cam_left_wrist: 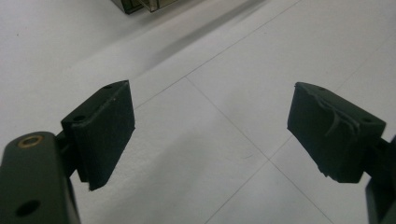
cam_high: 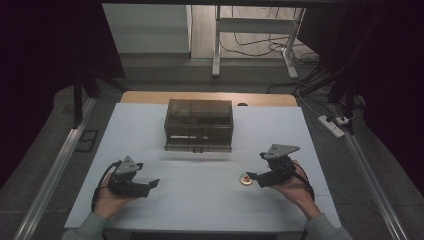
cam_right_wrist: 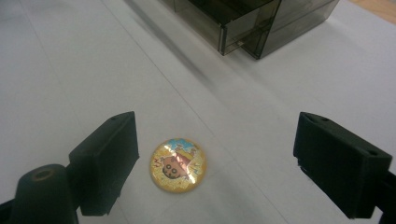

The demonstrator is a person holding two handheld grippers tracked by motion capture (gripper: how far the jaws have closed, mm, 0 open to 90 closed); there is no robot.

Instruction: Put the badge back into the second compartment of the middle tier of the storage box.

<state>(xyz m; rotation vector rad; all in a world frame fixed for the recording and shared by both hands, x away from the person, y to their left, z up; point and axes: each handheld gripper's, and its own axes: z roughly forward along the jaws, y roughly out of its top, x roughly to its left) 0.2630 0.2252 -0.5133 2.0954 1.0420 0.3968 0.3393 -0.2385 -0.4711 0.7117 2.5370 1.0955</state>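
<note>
Right gripper (cam_right_wrist: 215,154) jaws wide apart, empty; round cartoon badge (cam_right_wrist: 178,164) lies between them, nearer one jaw; left gripper (cam_left_wrist: 210,135) equally spread, empty; smoky box (cam_high: 199,124) ahead.

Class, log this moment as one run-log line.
left gripper: open, idle | right gripper: open beside badge | badge: on table | box: untouched

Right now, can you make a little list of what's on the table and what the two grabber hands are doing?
table: white top
box: dark see-through box, far middle of table
badge: round yellow cartoon badge, lying flat
left gripper: open, holding nothing
right gripper: open, badge between its jaws, nearer one pad; contact cannot be told
</note>
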